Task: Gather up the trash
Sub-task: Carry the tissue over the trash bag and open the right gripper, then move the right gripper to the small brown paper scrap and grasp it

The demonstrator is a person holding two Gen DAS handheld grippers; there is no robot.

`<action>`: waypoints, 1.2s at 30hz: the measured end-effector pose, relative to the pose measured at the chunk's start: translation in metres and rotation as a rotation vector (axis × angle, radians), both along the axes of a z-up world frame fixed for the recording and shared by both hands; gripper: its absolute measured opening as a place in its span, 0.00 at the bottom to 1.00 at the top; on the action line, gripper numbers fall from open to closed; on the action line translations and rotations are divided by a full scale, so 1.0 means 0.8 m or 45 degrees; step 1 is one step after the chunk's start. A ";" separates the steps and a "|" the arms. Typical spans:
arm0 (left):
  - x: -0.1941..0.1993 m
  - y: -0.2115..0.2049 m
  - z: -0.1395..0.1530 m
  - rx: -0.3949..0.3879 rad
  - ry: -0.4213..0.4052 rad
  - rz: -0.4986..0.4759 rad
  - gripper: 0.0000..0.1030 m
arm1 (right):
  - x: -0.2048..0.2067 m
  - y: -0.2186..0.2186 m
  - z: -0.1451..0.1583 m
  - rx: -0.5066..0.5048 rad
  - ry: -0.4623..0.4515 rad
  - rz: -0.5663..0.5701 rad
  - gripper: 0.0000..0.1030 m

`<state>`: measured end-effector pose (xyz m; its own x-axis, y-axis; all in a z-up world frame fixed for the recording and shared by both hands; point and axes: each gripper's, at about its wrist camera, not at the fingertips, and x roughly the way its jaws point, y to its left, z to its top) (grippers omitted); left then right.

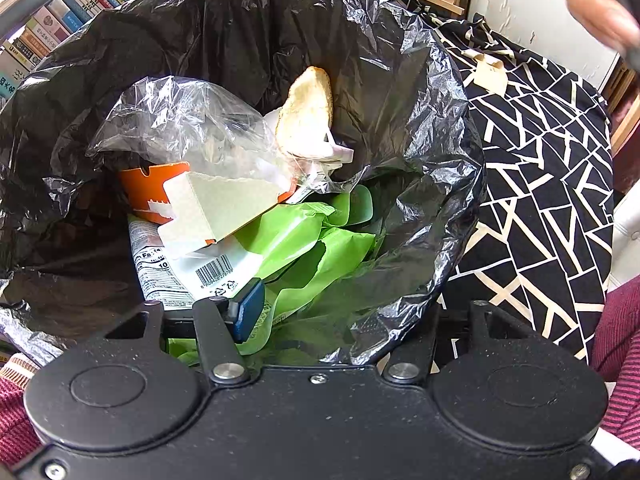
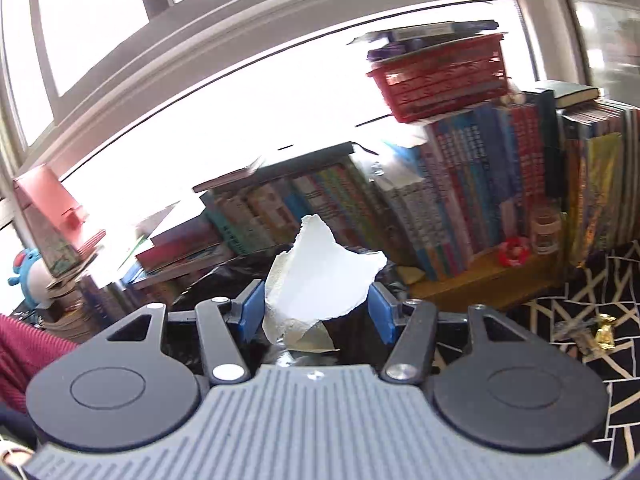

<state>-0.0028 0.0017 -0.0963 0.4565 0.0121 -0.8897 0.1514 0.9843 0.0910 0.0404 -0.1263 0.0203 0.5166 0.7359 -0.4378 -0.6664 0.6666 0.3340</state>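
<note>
In the left wrist view a black trash bag point(image 1: 420, 92) lines a bin. It holds clear plastic film point(image 1: 176, 120), a piece of bread point(image 1: 308, 112), an orange and white carton point(image 1: 208, 204), green wrappers point(image 1: 320, 248) and a barcoded packet point(image 1: 212, 270). My left gripper point(image 1: 316, 312) hangs over the bag's near rim, jaws wide apart. Its left blue pad point(image 1: 250, 308) shows, while bag film drapes over the right finger. In the right wrist view my right gripper point(image 2: 316, 304) is raised toward the bookshelf. A torn white paper scrap point(image 2: 320, 276) is pinched between its blue pads.
A black and cream patterned cloth point(image 1: 540, 184) lies right of the bin, with small gold wrappers point(image 2: 600, 332) on it. Rows of books point(image 2: 460, 200) and a red basket point(image 2: 440, 76) stand by the window. A person's hand point(image 1: 592, 4) is at upper right.
</note>
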 end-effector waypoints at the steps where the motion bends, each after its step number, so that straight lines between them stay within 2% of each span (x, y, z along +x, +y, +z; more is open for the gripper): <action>1: 0.000 0.000 0.000 0.000 0.000 0.000 0.53 | -0.006 0.006 -0.002 0.005 0.001 0.035 0.61; 4: 0.000 0.000 0.000 0.002 0.001 0.001 0.53 | -0.017 0.026 -0.012 -0.024 0.014 0.115 0.63; 6: 0.001 0.000 0.000 0.002 0.000 0.000 0.53 | -0.022 0.035 -0.021 -0.070 0.016 0.136 0.74; 9: 0.000 0.000 0.000 0.001 0.000 -0.001 0.53 | -0.022 0.040 -0.030 -0.068 0.047 0.153 0.83; 16: 0.001 0.000 0.000 0.002 0.000 0.000 0.53 | -0.017 0.024 -0.029 -0.038 0.039 0.095 0.87; 22: 0.001 0.000 0.000 0.000 0.000 0.001 0.53 | 0.011 -0.008 -0.028 -0.033 -0.019 -0.117 0.88; 25: 0.001 0.000 0.000 -0.001 0.000 0.001 0.53 | 0.033 -0.043 -0.030 -0.026 -0.076 -0.340 0.92; 26: 0.001 0.000 0.000 -0.001 0.000 0.001 0.53 | 0.041 -0.056 -0.034 -0.032 -0.100 -0.419 0.96; 28: 0.001 0.000 0.000 0.000 0.000 0.001 0.54 | 0.059 -0.080 -0.046 -0.061 -0.104 -0.546 0.99; 32: 0.001 0.000 0.000 0.002 -0.001 0.002 0.54 | 0.108 -0.116 -0.101 -0.191 0.023 -0.736 0.99; 34: 0.001 0.000 0.000 0.003 -0.001 0.002 0.54 | 0.127 -0.126 -0.133 -0.229 0.130 -0.780 0.97; 36: 0.001 0.000 0.000 0.005 -0.001 0.002 0.54 | 0.142 -0.128 -0.170 -0.312 0.191 -0.802 0.93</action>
<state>-0.0021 0.0014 -0.0960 0.4570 0.0158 -0.8893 0.1502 0.9841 0.0947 0.1537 -0.2283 -0.1154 0.7342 0.1860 -0.6529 -0.0856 0.9794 0.1828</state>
